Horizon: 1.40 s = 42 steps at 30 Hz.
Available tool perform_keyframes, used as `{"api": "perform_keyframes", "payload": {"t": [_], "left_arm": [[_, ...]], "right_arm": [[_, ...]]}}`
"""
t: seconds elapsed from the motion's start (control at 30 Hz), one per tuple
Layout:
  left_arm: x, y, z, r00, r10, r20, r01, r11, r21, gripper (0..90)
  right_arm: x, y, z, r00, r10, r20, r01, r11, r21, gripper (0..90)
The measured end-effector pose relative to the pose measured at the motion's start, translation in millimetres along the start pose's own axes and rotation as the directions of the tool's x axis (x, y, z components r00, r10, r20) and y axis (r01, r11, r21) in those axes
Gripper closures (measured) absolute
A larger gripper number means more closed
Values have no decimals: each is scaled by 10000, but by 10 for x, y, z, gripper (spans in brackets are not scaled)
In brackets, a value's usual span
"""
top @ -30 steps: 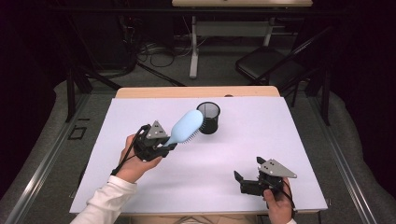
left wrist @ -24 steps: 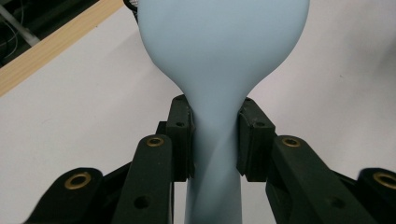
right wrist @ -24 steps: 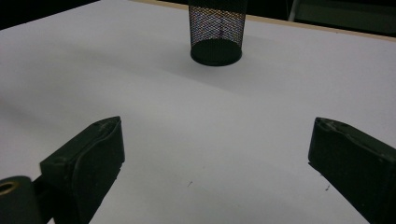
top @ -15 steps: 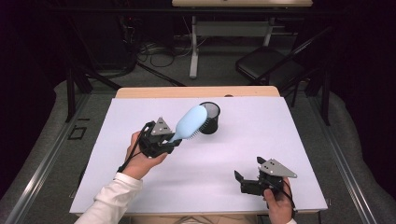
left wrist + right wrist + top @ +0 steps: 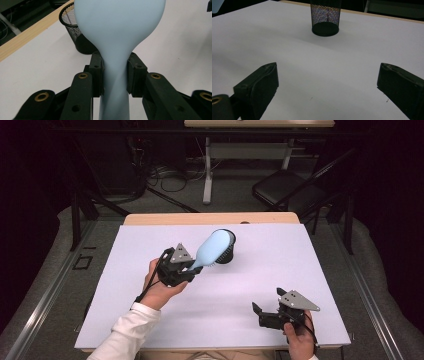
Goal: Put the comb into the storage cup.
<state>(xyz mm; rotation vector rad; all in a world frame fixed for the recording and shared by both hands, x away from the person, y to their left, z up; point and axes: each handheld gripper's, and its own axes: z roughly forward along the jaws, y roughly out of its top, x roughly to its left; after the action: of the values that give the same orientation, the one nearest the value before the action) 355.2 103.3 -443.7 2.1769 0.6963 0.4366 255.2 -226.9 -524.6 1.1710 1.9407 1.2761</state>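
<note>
The left gripper (image 5: pixel 192 266) is clamping the brush (image 5: pixel 212 249) by its handle, head pointing upper right over the cup (image 5: pixel 228 256), while the right gripper (image 5: pixel 259 312) is idling wide open, empty, at lower right.

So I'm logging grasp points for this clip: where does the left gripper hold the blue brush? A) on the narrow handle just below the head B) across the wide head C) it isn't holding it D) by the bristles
A: in the left gripper view the left gripper is clamped on the narrow neck of the blue brush, just below its wide head.
</note>
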Motion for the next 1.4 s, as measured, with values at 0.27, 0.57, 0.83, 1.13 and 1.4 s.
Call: {"api": "perform_keyframes", "payload": {"t": [0.27, 0.57, 0.83, 1.13, 1.4], "left_arm": [[-56, 56, 45, 10000, -15, 72, 17, 9995, -308, 702], [-82, 42, 74, 10000, 81, -31, -82, 9994, -336, 702], [-55, 15, 81, 9999, 51, -107, -56, 9988, -476, 702], [-71, -20, 97, 9996, 38, -289, -57, 9976, -685, 702], [-64, -50, 82, 9995, -89, -312, 60, 9958, -911, 702]], "right_arm": [[-15, 0, 8, 9999, 111, 76, -111, 9999, -40, 34], [-21, 1, 18, 9996, 251, 163, -250, 9997, -52, 34], [-25, 12, 23, 9995, 255, 208, -254, 9997, -20, 34], [-40, 26, 36, 9992, 317, 249, -318, 9995, 60, 34], [-94, 61, 58, 9970, 716, 283, -722, 9971, 227, 34]]}}
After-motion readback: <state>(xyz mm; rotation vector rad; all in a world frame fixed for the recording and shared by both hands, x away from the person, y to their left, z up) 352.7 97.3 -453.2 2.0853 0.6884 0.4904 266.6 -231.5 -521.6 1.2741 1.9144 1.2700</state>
